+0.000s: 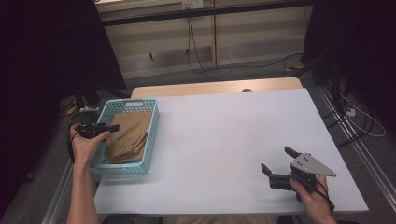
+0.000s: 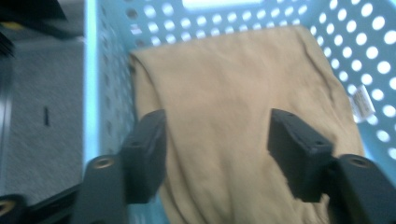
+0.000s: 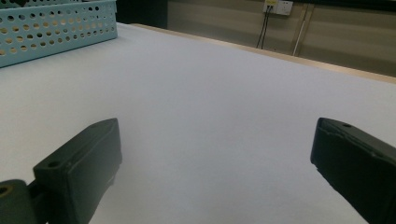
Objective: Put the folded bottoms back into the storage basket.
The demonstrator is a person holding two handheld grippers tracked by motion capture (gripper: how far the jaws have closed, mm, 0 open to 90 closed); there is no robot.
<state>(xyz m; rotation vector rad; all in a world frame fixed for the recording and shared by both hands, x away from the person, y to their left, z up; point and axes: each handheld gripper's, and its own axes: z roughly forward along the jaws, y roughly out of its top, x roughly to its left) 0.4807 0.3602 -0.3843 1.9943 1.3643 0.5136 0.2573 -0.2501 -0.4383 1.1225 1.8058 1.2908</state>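
My left gripper (image 2: pixel 217 154) hangs over the tan cloth (image 2: pixel 243 121) folded in the light-blue basket (image 1: pixel 152 140), jaws apart, cloth stretching toward twelve o'clock. My right gripper (image 1: pixel 279 161), jaws wide, rests on the table (image 1: pixel 224 135) at five o'clock.

Dim room, dark at the high view's upper corners; the white counter (image 1: pixel 233 135) is evenly lit. The left gripper view is motion-blurred, its basket (image 2: pixel 355 37) holes glaring bright.
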